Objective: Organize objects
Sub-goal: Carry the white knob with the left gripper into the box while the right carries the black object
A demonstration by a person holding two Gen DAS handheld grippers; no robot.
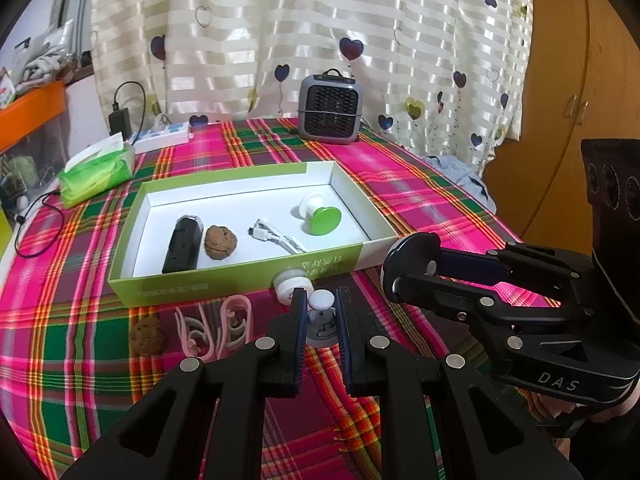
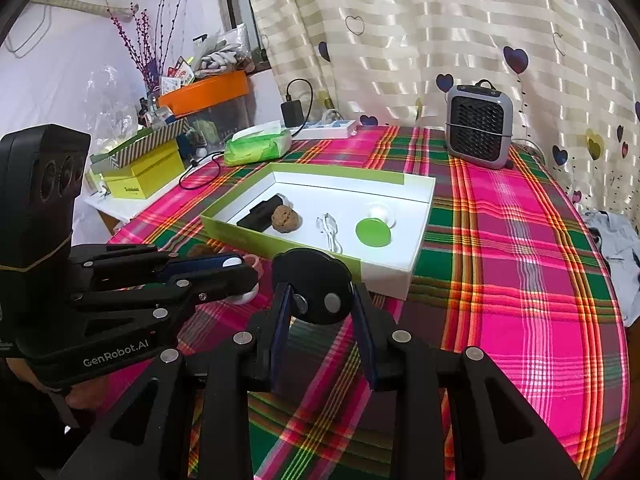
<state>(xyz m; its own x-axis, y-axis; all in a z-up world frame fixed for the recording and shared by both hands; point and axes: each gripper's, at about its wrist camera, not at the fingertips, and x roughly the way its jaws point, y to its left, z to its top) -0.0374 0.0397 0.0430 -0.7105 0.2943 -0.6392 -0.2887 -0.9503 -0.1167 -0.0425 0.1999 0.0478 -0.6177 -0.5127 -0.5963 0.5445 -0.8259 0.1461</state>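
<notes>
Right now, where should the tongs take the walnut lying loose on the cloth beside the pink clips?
Grip the walnut across its widest middle, from above, probably: it is round and bumpy, and the pink clips lie close on its right side, so pinch front to back.

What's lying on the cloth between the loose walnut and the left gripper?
The pink and white clips lie between the walnut and the left gripper, as the left wrist view shows.

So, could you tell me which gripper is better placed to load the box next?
Probably the right gripper: it holds the black disc beside the box's near wall. The left gripper grips a white-knobbed piece, apparently resting on the cloth.
</notes>
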